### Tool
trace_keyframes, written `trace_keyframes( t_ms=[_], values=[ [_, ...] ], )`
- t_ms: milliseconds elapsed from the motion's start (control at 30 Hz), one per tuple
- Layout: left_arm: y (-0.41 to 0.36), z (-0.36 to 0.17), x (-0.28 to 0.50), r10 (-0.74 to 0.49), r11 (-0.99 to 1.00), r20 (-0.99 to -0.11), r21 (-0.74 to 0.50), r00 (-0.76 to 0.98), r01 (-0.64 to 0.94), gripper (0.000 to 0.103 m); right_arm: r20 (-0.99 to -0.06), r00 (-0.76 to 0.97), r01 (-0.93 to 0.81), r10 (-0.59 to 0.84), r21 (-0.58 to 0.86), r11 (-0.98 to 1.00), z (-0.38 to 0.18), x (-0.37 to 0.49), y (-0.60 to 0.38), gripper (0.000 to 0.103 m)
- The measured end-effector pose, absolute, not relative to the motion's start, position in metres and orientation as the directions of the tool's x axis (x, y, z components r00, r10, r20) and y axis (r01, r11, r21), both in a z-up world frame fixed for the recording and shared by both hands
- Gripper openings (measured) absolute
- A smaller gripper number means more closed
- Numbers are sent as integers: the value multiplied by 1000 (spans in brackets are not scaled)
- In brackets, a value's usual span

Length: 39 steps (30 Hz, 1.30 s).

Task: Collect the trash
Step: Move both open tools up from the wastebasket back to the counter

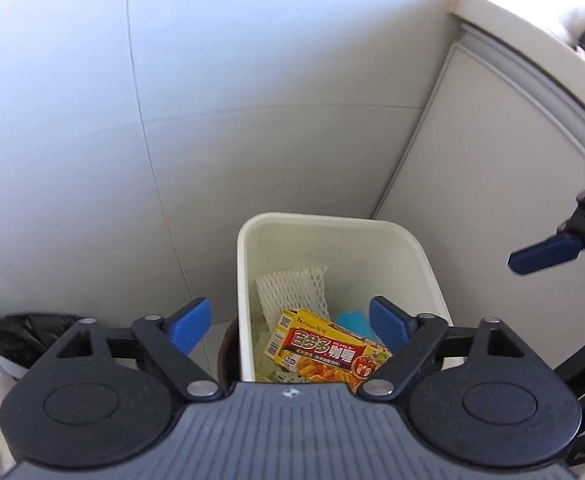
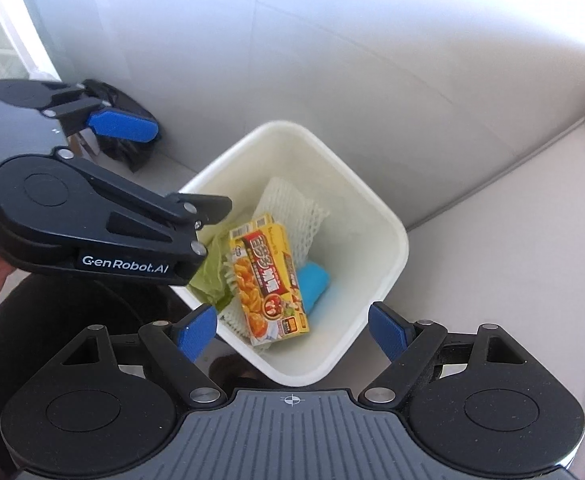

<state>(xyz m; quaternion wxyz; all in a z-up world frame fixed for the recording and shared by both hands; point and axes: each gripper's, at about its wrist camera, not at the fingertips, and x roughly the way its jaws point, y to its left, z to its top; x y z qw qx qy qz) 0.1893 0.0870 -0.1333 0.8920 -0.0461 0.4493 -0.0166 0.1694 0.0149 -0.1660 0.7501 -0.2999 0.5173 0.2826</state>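
A white rectangular trash bin (image 1: 252, 280) (image 2: 388, 248) stands on the floor in a corner. Inside lie a yellow curry box (image 1: 324, 354) (image 2: 268, 280), white foam netting (image 1: 292, 290) (image 2: 288, 208), a light blue item (image 1: 352, 320) (image 2: 312, 284) and green leafy scraps (image 2: 208, 276). My left gripper (image 1: 288, 326) is open and empty, held above the bin's near rim; it also shows at the left of the right wrist view (image 2: 164, 168). My right gripper (image 2: 292, 334) is open and empty above the bin's near corner; one blue finger (image 1: 544, 256) shows in the left wrist view.
A black bag-lined bin (image 1: 24, 332) (image 2: 120, 136) stands left of the white bin. White tiled walls (image 1: 212, 100) close the corner, with a grey cabinet panel (image 1: 492, 200) at the right. A dark round object (image 1: 228, 352) sits by the bin's base.
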Motion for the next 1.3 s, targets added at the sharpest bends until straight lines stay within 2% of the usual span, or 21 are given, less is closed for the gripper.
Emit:
trace_keyframes(
  t_ms=[300,633,1033,1300],
  values=[
    [90,-77,181,-70,997,-749,-70,659,27,101,-899,393,-735,193,-181,653,-116,149,6,90],
    [75,-21,190,-77,997,-712,-41,698,69,102,-820,511,-658,257,-182,730,-54,160,-47,91],
    [4,9,244,-120,986,-670,8,732,169,102,-701,691,-432,177,-205,878,-13,205,-161,94],
    [-66,33,296,-188,966,-627,20,756,257,102,-639,759,-232,125,-86,969,-3,254,-250,98]
  ],
)
